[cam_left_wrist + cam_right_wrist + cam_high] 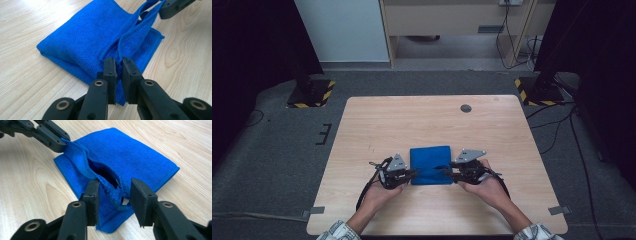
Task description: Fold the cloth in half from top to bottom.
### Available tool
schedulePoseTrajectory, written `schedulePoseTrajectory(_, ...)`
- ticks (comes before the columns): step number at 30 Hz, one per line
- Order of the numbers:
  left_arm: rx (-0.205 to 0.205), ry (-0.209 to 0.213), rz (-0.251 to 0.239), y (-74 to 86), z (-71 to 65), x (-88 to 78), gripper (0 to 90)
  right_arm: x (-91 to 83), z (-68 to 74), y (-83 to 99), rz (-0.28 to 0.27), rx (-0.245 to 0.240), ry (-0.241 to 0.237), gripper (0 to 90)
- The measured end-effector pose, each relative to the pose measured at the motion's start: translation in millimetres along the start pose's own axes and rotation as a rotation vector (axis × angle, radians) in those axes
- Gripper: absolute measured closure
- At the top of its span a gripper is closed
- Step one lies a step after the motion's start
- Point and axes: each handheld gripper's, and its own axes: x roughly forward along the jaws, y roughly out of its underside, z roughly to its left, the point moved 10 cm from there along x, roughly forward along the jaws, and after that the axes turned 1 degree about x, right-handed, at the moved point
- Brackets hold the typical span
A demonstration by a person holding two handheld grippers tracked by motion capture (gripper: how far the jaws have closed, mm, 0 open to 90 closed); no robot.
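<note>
Wooden table (422,120): left gripper (119,65) pinches the folded blue cloth (430,165), right gripper (113,191) stands apart, so the slack hem may drop and undo the fold.

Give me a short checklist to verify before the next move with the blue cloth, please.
1. Left gripper pinches the edge of the blue cloth: ok.
2. Right gripper grips the cloth: not ok, its jaws stand apart with the edge loose between them.
3. Cloth lies folded and flat: not ok, the top layer is lifted.
4. Cloth lies fully on the table: ok.
5. Table around the cloth is free: ok.
</note>
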Motion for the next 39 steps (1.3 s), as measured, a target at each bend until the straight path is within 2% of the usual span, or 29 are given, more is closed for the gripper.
schedulePoseTrajectory(9,0.000,-0.005,-0.004,-0.6,0.6,-0.4,82.8,-8.9,-0.8,7.2,0.020,0.013,-0.003,54.0)
schedulePoseTrajectory(17,0.005,-0.007,0.001,-0.8,0.2,1.2,83.5,-18.5,-3.3,13.8,0.021,0.048,0.001,42.1)
schedulePoseTrajectory(19,0.009,-0.004,0.005,-0.5,-1.3,0.5,83.3,-19.4,-6.5,11.2,0.003,0.057,0.022,38.3)
schedulePoseTrajectory(24,0.009,-0.005,0.007,1.0,-1.7,-1.1,82.9,-15.7,-13.8,-2.9,-0.034,0.065,0.051,39.0)
schedulePoseTrajectory(27,0.017,-0.004,0.009,1.8,-3.7,-1.4,82.2,-6.9,-17.9,-7.7,-0.035,0.077,0.072,39.2)
schedulePoseTrajectory(34,0.016,-0.004,0.002,4.9,-8.3,-4.5,75.5,13.9,-25.9,-2.9,0.013,0.086,0.110,38.9)
schedulePoseTrajectory(37,0.011,-0.004,-0.014,3.9,-11.2,-7.7,67.8,18.4,-26.8,3.0,0.035,0.090,0.111,38.4)
schedulePoseTrajectory(39,0.007,0.001,-0.029,3.0,-14.1,-11.1,58.0,18.9,-26.0,6.7,0.045,0.087,0.107,37.7)
